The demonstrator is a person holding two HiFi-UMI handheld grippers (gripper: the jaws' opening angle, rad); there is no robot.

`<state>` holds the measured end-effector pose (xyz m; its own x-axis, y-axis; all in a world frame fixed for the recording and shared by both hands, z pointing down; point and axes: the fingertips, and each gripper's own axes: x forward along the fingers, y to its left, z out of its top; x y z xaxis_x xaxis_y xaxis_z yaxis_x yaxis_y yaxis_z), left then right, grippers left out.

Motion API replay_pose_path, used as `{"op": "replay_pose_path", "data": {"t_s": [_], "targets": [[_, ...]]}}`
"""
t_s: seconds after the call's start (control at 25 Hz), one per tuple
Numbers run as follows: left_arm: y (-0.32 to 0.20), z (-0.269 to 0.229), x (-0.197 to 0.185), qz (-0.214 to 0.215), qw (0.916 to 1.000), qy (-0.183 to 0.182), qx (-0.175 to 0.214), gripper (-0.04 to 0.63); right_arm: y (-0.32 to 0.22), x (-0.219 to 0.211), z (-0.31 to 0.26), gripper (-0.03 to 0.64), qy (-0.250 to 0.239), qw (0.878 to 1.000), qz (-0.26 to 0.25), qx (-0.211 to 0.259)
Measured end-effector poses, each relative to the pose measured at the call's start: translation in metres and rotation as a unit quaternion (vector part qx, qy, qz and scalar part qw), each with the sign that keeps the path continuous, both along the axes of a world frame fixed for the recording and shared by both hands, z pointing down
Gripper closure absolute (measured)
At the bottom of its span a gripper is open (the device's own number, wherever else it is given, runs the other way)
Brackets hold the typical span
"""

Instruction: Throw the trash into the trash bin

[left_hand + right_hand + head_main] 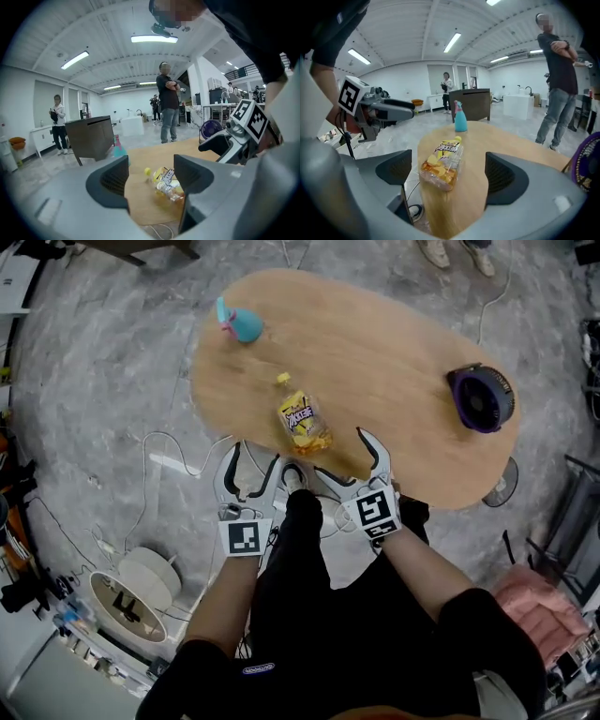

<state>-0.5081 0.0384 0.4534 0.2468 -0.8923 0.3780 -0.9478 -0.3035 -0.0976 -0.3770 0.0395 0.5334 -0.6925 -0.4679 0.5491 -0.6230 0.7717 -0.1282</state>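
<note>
A clear plastic bottle (303,421) with a yellow label and yellow cap lies on its side near the front edge of the oval wooden table (394,352). My left gripper (255,457) hangs open just off the table's front edge, left of the bottle. My right gripper (339,452) is open over the edge, right of the bottle. In the left gripper view the bottle (166,185) lies ahead of the open jaws, untouched. In the right gripper view the bottle (440,164) also lies ahead of the wide jaws, apart from both pads.
A blue spray bottle (242,324) stands at the table's far left and a purple fan (481,397) at its right end. A white round container (131,601) and cables (164,451) lie on the floor at lower left. People (168,101) stand beyond the table by a dark cabinet (91,136).
</note>
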Motion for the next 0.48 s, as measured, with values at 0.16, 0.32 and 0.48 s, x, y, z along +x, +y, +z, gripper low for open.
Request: {"op": "replay_pose_path", "data": {"t_s": [0.16,0.32,0.48], "targets": [[0.012,0.011,-0.027,-0.018,0.9997,0.010,-0.012,0.187,0.007,-0.022,0.039,0.069,0.037,0.999,-0.010,-0.026],[0.020,0.020,-0.035,-0.008,0.9997,0.014,-0.017,0.187,0.009,-0.043,0.064,0.023,0.051,0.997,0.000,-0.053],[0.021,0.030,-0.040,-0.002,0.9993,0.026,-0.028,0.187,0.003,-0.065,0.079,0.002,0.066,0.996,0.023,-0.060]]}}
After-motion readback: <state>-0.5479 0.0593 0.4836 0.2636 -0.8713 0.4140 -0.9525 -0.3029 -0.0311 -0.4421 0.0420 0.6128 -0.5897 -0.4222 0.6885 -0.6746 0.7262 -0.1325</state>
